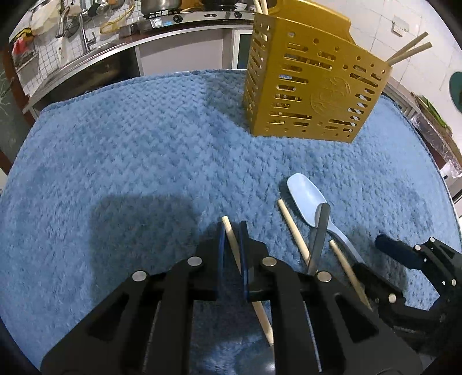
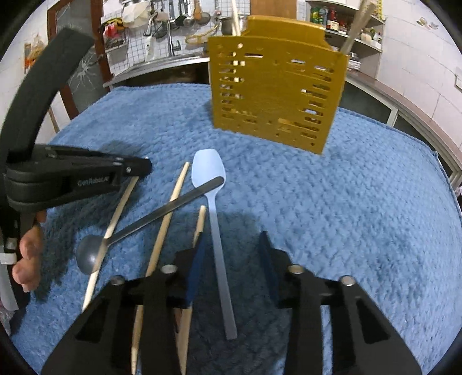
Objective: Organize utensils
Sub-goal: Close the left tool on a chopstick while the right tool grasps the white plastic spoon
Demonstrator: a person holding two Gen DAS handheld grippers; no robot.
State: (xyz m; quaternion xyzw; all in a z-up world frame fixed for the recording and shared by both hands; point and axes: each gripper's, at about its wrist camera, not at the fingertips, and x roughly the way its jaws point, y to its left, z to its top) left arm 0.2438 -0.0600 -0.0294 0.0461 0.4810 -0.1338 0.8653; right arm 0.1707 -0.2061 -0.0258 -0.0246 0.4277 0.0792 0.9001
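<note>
On a blue-towelled worktop [image 1: 115, 144], the left gripper [image 1: 232, 245] clamps a chopstick [image 1: 231, 239] bound for the gold holder [image 1: 311, 89]; the right gripper [image 2: 234, 256] straddles the blue spoon [image 2: 215, 202], jaws apart.

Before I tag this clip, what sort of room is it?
Most likely a home kitchen: a sink faucet by a tiled wall, ladles hanging above it, and a gas stove on the counter.
</note>
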